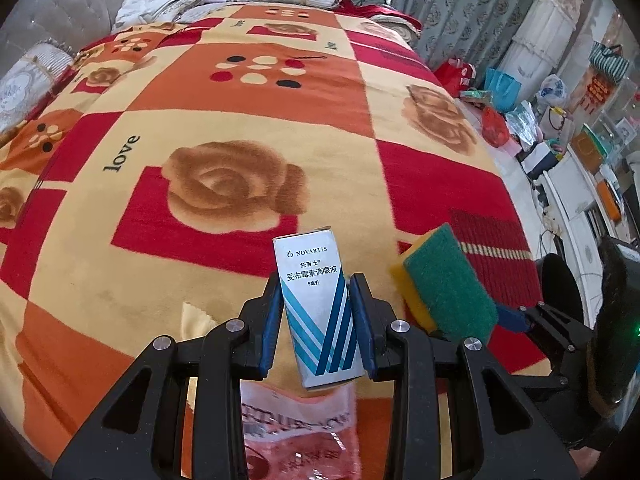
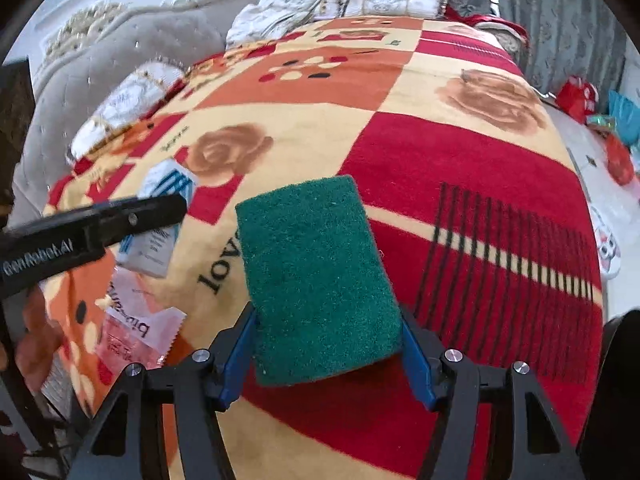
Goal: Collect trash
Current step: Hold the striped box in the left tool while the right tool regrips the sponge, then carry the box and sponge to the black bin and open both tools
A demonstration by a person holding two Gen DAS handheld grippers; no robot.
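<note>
The left gripper (image 1: 318, 316) clenched a small medicine box (image 1: 320, 308) above the blanket (image 1: 224, 128). The right gripper (image 2: 326, 354) squeezed a green sponge (image 2: 316, 280) over that blanket, beside a pink wrapper (image 2: 136, 336) lying flat.

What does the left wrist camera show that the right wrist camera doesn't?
Only the left wrist view: the Novartis print on the eye-drop box gripped by the left gripper, plus the sponge's yellow layer. Only the right: the right gripper clamping the sponge, and a tufted headboard. Both: the box, sponge, pink wrapper and rose blanket.
</note>
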